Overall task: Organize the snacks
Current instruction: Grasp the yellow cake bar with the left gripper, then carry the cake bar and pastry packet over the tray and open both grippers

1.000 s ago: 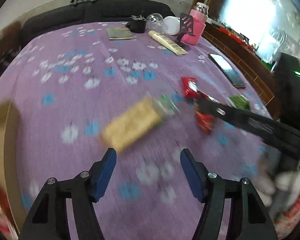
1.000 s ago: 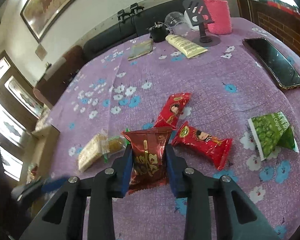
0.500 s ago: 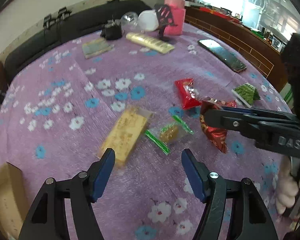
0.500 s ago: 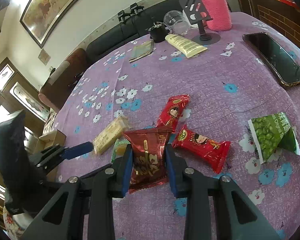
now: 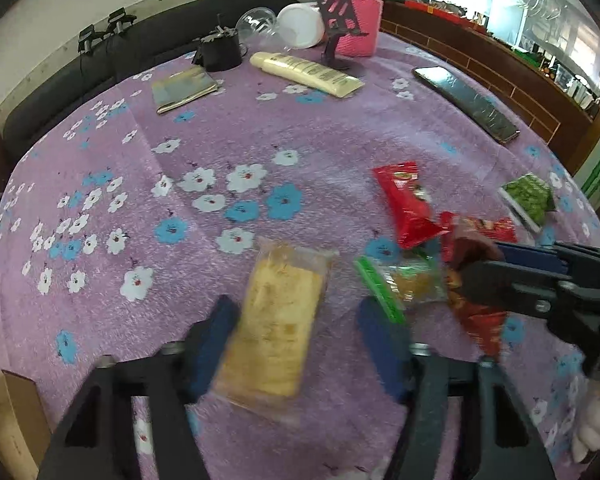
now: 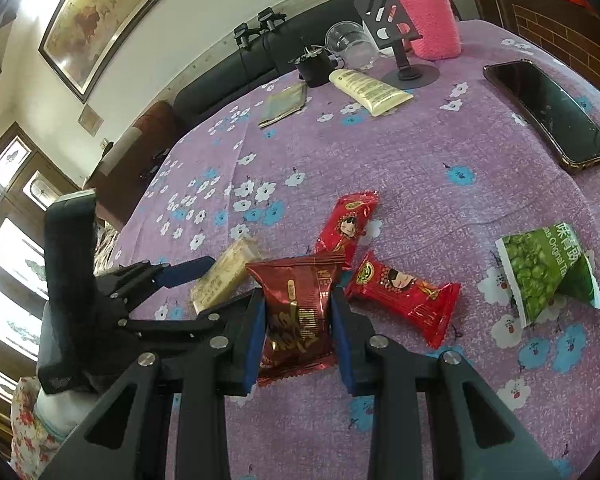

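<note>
The right gripper [image 6: 298, 320], low in the frame's centre, was clamped on the dark red snack packet [image 6: 298, 312]. The left gripper [image 5: 296, 340] had just been closing around the yellow cracker packet [image 5: 278, 332] at lower centre; whether its pads pressed yet I could not tell. Two red packets [image 6: 404, 296], the green pea packet [image 6: 548, 276] and a small clear packet [image 5: 404, 284] lay loose on the purple cloth [image 5: 340, 140], so most sorting seemingly remained

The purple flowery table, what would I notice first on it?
Probably the shiny dark red snack packet pinched in the right gripper near the table's front edge. To its left, the left gripper has been closing around a pale yellow biscuit pack. On the right lies a bright green pea packet.
</note>
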A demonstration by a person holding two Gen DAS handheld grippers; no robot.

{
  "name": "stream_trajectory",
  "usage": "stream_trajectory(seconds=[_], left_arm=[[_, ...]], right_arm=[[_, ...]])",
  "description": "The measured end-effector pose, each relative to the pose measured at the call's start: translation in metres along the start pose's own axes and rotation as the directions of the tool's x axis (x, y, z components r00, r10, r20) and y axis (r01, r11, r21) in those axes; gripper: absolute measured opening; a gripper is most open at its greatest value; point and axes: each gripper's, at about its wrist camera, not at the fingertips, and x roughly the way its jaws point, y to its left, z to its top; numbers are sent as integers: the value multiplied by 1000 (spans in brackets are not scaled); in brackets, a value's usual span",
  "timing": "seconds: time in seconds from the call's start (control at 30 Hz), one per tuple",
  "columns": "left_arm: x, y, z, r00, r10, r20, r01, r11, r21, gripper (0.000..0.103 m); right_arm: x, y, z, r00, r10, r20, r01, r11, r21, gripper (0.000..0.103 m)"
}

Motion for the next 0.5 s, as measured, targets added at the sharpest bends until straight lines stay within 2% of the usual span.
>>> stream_trajectory(seconds=[0.03, 0.1, 0.17, 0.3, 0.5], left_arm=[[-3, 0, -2, 1000, -7, 3, 7, 1000, -11, 35], [-9, 1, -8, 1000, -24, 6, 24, 999, -45, 35], [-14, -1, -19, 1000, 4, 13, -4, 999, -53, 35], [-30, 0, -34, 999, 12, 33, -9, 994, -109, 34], [-88, 3, -68, 993, 15, 119, 8, 981, -193, 35]], right_arm=[[0, 0, 0, 1000, 0, -1, 0, 1000, -2, 30], [1, 1, -1, 1000, -2, -1, 2, 1000, -6, 30], [1, 2, -1, 1000, -2, 2, 2, 1000, -9, 30], [-1, 3, -2, 1000, 2, 11, -2, 1000, -14, 30], [-6, 12, -6, 999, 34, 24, -33, 998, -47, 30]])
